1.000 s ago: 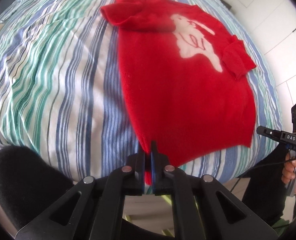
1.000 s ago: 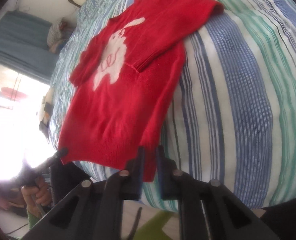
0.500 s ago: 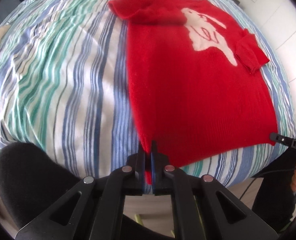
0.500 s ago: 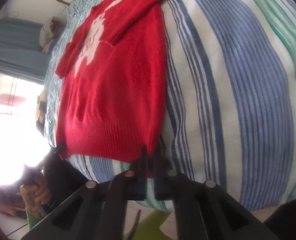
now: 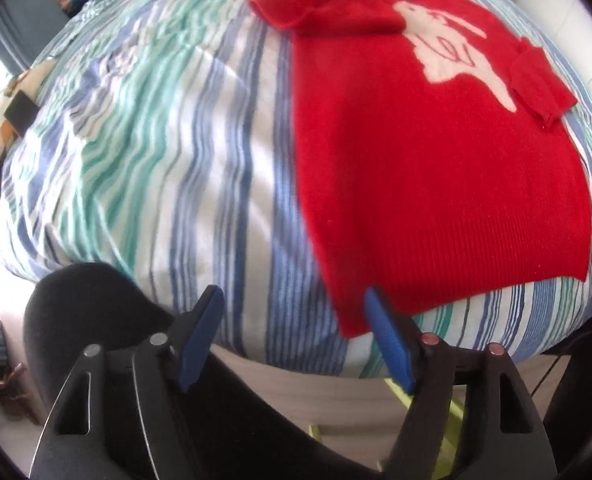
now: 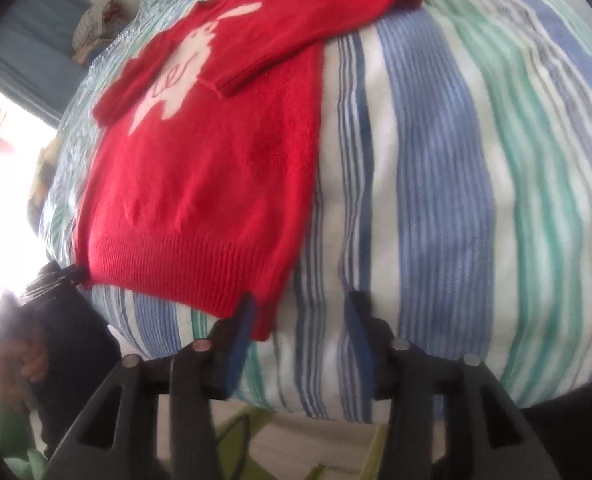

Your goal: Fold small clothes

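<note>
A small red knitted sweater with a white rabbit motif lies flat on the striped bed cover, both sleeves folded in over the chest. Its ribbed hem hangs at the near edge of the bed. My left gripper is open and empty, its right finger just at the hem's left corner. In the right wrist view the sweater lies left of centre. My right gripper is open and empty, its left finger at the hem's right corner.
The bed cover has blue, green and white stripes and drops off at the near edge. A dark rounded chair back stands below left. Folded clothes lie at the far end of the bed.
Both grippers were shut on the sweater's two hem corners. Both have opened and let go, and the hem now rests on the bed edge.
</note>
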`<state>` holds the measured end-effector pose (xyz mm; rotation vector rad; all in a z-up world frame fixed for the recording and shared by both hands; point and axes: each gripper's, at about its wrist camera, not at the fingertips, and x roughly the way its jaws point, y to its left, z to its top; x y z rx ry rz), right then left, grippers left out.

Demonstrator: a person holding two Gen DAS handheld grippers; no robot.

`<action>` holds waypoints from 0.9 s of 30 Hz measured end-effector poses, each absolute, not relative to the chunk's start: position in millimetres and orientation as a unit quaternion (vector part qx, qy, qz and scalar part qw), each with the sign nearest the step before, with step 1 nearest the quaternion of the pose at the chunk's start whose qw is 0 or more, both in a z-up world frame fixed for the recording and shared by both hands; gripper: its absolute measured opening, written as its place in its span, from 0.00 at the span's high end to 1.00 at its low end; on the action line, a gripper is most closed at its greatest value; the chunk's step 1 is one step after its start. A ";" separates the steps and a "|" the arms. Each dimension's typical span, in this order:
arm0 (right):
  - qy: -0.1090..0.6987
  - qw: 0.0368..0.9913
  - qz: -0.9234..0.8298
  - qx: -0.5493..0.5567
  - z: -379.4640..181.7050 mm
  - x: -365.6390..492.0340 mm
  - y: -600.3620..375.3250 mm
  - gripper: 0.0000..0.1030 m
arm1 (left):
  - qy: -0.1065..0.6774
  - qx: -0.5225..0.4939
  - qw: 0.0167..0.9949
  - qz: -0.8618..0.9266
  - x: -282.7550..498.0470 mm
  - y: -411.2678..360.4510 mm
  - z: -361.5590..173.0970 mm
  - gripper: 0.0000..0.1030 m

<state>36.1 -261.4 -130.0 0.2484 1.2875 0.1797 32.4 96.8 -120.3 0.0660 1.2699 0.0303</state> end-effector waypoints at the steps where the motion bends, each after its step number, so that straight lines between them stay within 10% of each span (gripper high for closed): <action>1: 0.581 0.806 0.072 0.083 -113.9 36.7 -264.8 0.52 | 0.584 0.026 0.811 0.021 30.5 103.7 -111.9 0.26; 7: 0.461 0.876 0.127 -0.067 -47.1 86.5 -235.4 0.40 | 0.552 -0.035 0.831 0.054 39.0 128.4 -85.4 0.26; 13: 0.460 0.849 0.197 -0.171 -117.8 169.8 -151.9 0.39 | 0.537 -0.019 0.842 0.047 28.3 111.1 -69.7 0.26; 17: 0.479 0.861 0.159 -0.061 -131.4 194.3 -195.3 0.93 | 0.540 0.009 0.839 0.066 20.8 118.3 -70.5 0.26; 27: 0.379 0.888 -0.173 0.192 -63.7 125.2 -521.5 0.93 | 0.544 -0.001 0.837 0.060 28.7 107.0 -70.5 0.26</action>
